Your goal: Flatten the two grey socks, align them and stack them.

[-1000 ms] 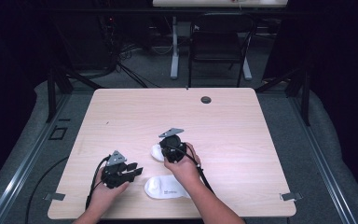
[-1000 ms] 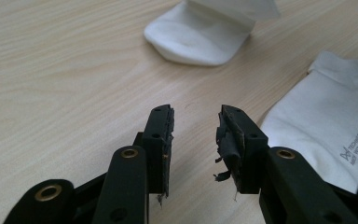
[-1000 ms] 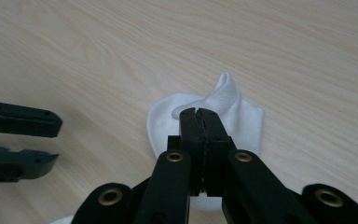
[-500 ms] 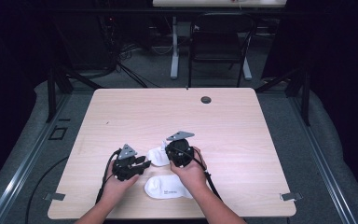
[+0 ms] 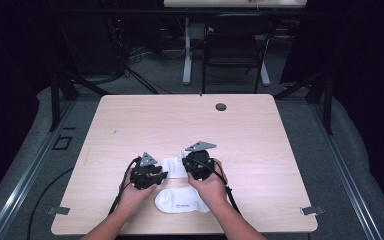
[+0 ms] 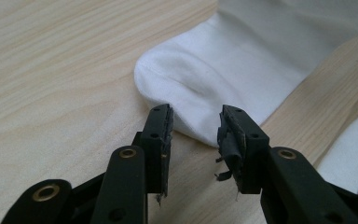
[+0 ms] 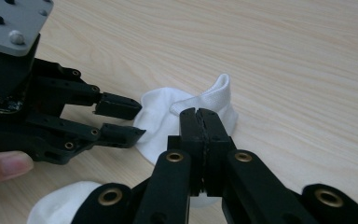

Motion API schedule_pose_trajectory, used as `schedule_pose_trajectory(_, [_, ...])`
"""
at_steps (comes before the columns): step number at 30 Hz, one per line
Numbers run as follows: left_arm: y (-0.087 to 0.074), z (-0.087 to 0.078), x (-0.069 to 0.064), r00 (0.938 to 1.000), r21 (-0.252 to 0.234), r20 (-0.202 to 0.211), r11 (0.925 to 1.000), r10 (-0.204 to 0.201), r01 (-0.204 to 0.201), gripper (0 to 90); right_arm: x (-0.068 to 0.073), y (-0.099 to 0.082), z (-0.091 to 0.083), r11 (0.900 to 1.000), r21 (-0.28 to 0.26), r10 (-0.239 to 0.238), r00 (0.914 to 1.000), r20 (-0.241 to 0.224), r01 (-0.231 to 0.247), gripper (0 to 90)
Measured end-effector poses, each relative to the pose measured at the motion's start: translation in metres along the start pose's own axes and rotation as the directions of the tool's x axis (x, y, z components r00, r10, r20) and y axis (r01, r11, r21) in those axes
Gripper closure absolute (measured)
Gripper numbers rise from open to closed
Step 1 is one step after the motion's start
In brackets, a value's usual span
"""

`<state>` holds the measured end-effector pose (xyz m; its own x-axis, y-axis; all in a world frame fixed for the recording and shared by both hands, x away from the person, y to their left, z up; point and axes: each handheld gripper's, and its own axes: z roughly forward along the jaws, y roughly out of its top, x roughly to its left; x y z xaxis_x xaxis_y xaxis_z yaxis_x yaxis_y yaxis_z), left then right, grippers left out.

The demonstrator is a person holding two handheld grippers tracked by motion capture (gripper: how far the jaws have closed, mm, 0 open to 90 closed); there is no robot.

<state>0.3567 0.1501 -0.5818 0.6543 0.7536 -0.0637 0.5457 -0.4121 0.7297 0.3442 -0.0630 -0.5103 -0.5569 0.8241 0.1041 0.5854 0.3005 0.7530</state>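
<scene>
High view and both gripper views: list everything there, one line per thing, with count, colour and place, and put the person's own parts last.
socks: two, white; one between the two tongs, one nearer the table's near edge by the right forearm.
table: one, light wood, centre of the high view.
grommet: one, dark, round, near the table's far edge.
chair: one, dark, on the floor beyond the table.
left tongs: one, black, jaws apart around the first sock's rounded end.
right tongs: one, black, jaws together, pinching that sock's fabric.
hands: two, left and right, each gripping its tongs.
</scene>
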Motion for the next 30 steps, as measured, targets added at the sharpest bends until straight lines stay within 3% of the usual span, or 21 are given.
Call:
schedule_pose_trajectory(4, [-0.001,0.000,-0.002,0.9997,0.000,-0.012,0.9998,0.021,-0.021,64.4,-0.007,-0.004,-0.003,1.0000,-0.010,0.002,0.9999,0.011,-0.002,90.0])
schedule_pose_trajectory(8, [-0.001,0.000,-0.002,0.9994,-0.001,-0.023,0.9997,0.024,-0.024,68.7,-0.026,-0.016,-0.002,0.9995,-0.004,0.031,0.9989,0.035,-0.031,90.0])
schedule_pose_trajectory(18, [-0.001,0.000,-0.004,0.9990,0.001,-0.030,0.9995,0.032,-0.032,70.6,-0.058,-0.043,0.006,0.9945,0.045,0.090,0.9919,0.090,-0.094,89.5])
schedule_pose_trajectory(23, [-0.001,-0.001,-0.005,0.9986,0.005,-0.034,0.9992,0.039,-0.039,70.5,-0.067,-0.055,0.009,0.9919,0.069,0.098,0.9882,0.118,-0.107,88.4])
schedule_pose_trajectory(27, [-0.001,-0.001,-0.005,0.9989,0.006,-0.031,0.9994,0.034,-0.034,70.2,-0.074,-0.063,0.009,0.9892,0.073,0.117,0.9848,0.128,-0.127,84.5])
schedule_pose_trajectory(30, [0.001,-0.003,-0.003,1.0000,0.023,0.004,0.9997,-0.005,0.005,66.5,-0.080,-0.065,0.003,0.9899,0.060,0.119,0.9832,0.138,-0.128,80.5])
